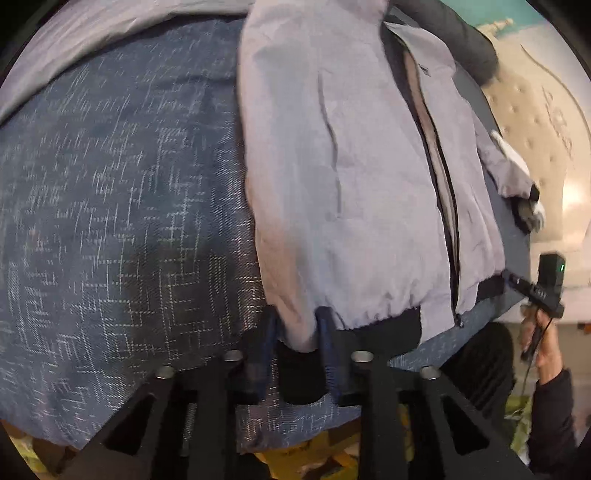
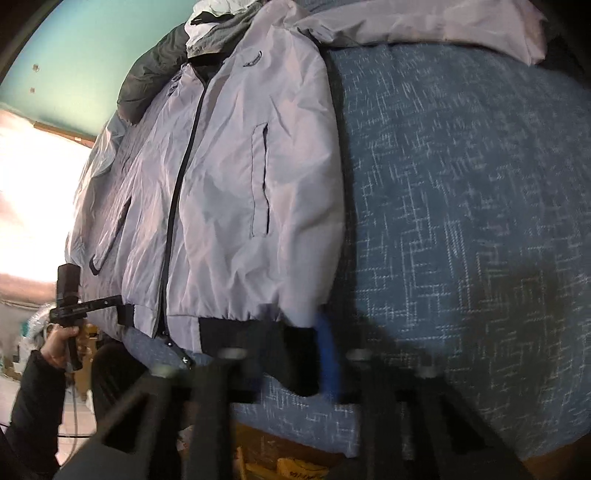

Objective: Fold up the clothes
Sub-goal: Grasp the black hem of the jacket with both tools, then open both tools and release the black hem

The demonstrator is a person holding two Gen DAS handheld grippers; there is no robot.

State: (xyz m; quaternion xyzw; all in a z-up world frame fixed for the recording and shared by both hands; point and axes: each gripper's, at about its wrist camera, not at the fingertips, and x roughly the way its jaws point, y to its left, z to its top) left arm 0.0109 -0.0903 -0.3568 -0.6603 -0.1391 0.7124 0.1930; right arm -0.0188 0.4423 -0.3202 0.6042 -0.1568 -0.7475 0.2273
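Observation:
A light grey zip jacket [image 1: 351,166] with a black hem band lies front up on a blue patterned bedspread [image 1: 129,221]. My left gripper [image 1: 299,332] is shut on the hem corner nearest it, with grey cloth and black band pinched between its blue fingers. The right wrist view shows the jacket [image 2: 229,166] with its zip and pocket. There my right gripper [image 2: 291,343] is shut on the opposite hem corner. Each view catches the other gripper at the far hem corner: the right one [image 1: 517,282] and the left one [image 2: 118,301], each held by a hand.
One jacket sleeve [image 2: 424,26] stretches out across the bedspread [image 2: 461,221]. A dark grey garment [image 2: 147,81] is bunched by the collar. A beige tufted surface [image 1: 535,110] lies beyond the bed. Yellow clutter [image 2: 295,469] sits below the bed's near edge.

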